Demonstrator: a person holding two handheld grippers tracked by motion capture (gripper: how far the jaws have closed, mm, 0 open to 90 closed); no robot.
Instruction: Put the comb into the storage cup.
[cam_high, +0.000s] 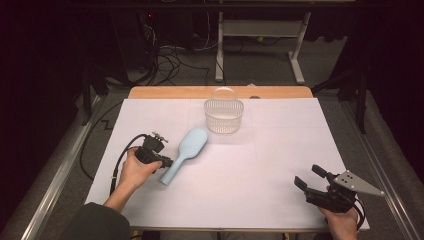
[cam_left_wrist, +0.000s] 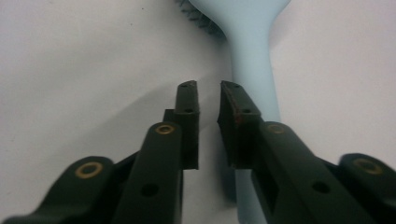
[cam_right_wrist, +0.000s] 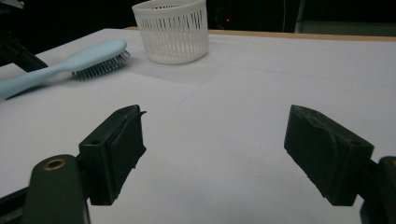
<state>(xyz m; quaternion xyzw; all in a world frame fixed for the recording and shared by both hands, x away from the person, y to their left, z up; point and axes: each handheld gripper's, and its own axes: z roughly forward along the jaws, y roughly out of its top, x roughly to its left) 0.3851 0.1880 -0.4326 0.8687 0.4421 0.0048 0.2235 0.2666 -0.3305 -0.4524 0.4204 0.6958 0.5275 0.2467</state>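
Note:
A light blue hairbrush (cam_high: 184, 155) lies bristles down on the white table cover (cam_high: 260, 160), its handle pointing toward the near left. My left gripper (cam_high: 167, 162) sits at the handle's left side. In the left gripper view the jaws (cam_left_wrist: 208, 86) stand a narrow gap apart with nothing between the pads, and the brush handle (cam_left_wrist: 252, 65) runs under the right jaw. My right gripper (cam_high: 308, 175) rests near the front right edge, open wide and empty (cam_right_wrist: 215, 121). The right gripper view shows the hairbrush (cam_right_wrist: 74, 59) far off to the left.
A white slatted basket (cam_high: 223, 115) with a hoop handle stands at the table's back middle and appears as basket (cam_right_wrist: 172, 30) in the right gripper view. A wooden table edge (cam_high: 220, 92) runs behind it. Cables and desk legs lie on the floor beyond.

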